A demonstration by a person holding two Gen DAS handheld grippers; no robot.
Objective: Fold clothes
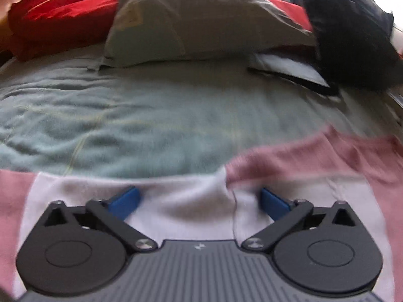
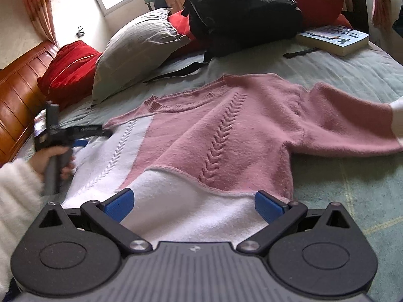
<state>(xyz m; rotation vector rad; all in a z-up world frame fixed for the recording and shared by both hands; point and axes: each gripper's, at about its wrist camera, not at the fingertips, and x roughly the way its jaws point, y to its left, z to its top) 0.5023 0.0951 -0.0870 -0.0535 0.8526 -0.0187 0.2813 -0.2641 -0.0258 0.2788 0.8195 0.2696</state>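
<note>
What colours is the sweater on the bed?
The sweater is pink with white panels and a braided knit stripe, clearest in the right wrist view.

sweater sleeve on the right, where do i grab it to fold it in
Grip the sleeve at its white cuff, coming from the far right end. It lies flat, stretched straight out from the sweater, so the cuff is the free end to carry over.

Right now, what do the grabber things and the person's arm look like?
Each tool has two bright blue ribbed fingers on black arms, with round black discs and a grey ridged body carrying a tiny white mark. From the right wrist view, the left tool has a grey handle. The sleeve is fluffy white.
</note>
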